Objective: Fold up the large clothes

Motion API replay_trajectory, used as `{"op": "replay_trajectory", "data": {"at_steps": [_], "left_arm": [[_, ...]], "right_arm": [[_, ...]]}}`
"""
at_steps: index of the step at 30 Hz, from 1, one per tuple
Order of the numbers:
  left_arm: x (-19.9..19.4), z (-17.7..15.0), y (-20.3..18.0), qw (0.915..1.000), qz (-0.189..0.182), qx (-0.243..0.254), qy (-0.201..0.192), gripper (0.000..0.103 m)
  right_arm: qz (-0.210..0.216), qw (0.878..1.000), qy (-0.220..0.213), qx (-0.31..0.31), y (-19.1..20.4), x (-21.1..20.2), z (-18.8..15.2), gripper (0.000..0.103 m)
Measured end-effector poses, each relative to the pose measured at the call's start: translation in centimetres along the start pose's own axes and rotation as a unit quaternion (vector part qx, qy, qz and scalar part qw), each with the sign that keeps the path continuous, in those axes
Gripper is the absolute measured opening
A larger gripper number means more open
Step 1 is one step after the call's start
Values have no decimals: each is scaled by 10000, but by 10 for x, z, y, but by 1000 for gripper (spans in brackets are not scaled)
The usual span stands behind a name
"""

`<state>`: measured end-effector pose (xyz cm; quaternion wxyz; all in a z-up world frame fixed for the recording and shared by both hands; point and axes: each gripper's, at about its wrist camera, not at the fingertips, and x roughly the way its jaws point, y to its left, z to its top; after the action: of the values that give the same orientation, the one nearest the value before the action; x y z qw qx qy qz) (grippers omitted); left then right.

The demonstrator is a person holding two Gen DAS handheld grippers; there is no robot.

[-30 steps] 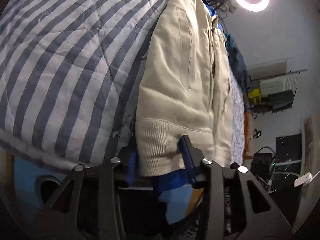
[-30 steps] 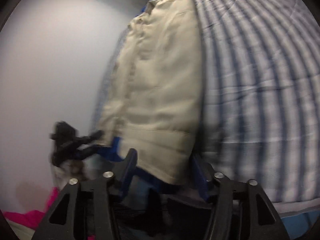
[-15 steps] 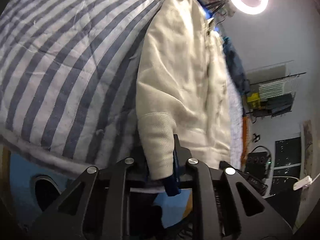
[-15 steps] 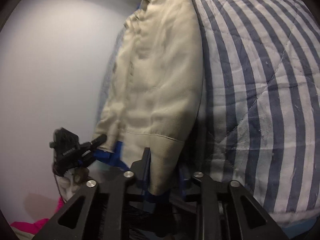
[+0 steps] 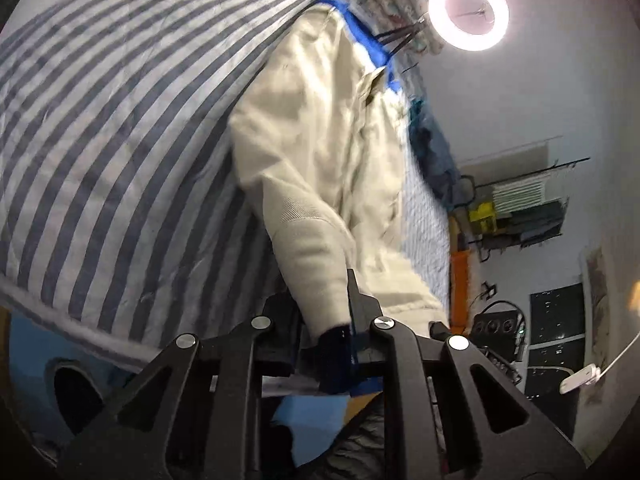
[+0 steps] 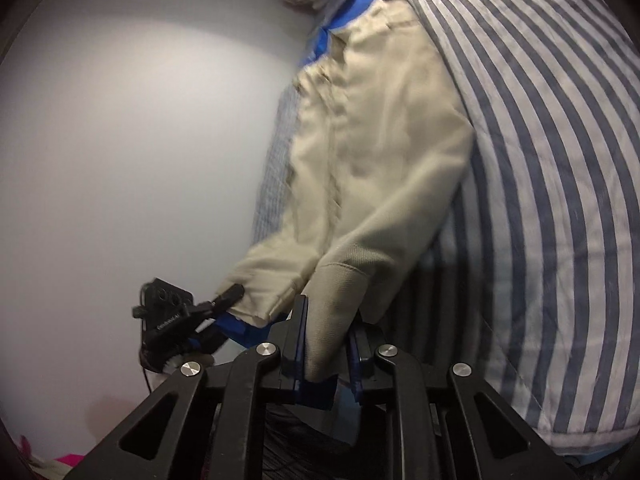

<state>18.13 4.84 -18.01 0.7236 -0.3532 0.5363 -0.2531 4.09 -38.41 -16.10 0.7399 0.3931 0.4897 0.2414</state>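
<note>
**Clerk:** On the bed, item one: striped quilt [image 5: 112, 128], grey-blue and white bands, stitched in diagonal lines. What lies on it?

**Assessor:** One cream jacket [image 5: 320, 152], spread lengthwise down the quilt, collar end far from the cameras. Blue lining [image 5: 362, 38] shows at the collar and again under the near hem [image 6: 240, 326]. Cloth is plain woven, creased along the body; hem band is a coarser ribbed knit [image 6: 340, 292]. A seam or placket runs down the front in the right wrist view.

**Clerk:** Condition of the near end?

**Assessor:** Lifted off the quilt at both near corners, the cloth drawn up into two peaks, so the hem sags between them.

**Clerk:** Left gripper [image 5: 324, 312]?

**Assessor:** Clamped on the jacket's ribbed corner; the knit is bunched between the pads. It also appears in the right wrist view [image 6: 230, 294], pinching the far hem corner.

**Clerk:** Right gripper [image 6: 326, 344]?

**Assessor:** Jaws closing, with the ribbed hem corner already pressed between the blue pads [image 6: 298, 336].

**Clerk:** Surroundings?

**Assessor:** Ring light [image 5: 468, 10] overhead, wall rack [image 5: 520, 208] with clutter, dark garment [image 5: 434, 152] beyond the jacket, pink cloth [image 6: 70, 460] low in the right wrist view.
</note>
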Motion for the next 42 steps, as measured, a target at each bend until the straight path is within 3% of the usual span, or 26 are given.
{"op": "replay_trajectory", "data": {"at_steps": [5, 14, 22, 28, 37, 40, 42], "left_arm": [[-9, 36, -28, 9994, -161, 24, -309, 15], [18, 102, -48, 9985, -75, 43, -539, 15], [67, 148, -36, 9981, 187, -279, -511, 15], [106, 167, -21, 9963, 540, -416, -532, 15], [133, 179, -6, 9960, 628, -477, -419, 19], [132, 185, -6, 9961, 489, -627, -372, 30], [126, 189, -9, 9958, 435, -652, -483, 53]], "right_arm": [[262, 9988, -390, 105, 13, -11, 39, 16], [-114, 9976, -677, -25, 20, 7, 111, 15], [-500, 9948, -804, 384, -8, 33, 161, 15], [-894, 9919, -717, 549, -33, 56, 187, 15], [-933, 9902, -552, 879, -56, 74, 196, 18], [-813, 9900, -487, 1043, -57, 70, 200, 26], [-720, 9895, -557, 1123, -55, 62, 202, 38]]}}
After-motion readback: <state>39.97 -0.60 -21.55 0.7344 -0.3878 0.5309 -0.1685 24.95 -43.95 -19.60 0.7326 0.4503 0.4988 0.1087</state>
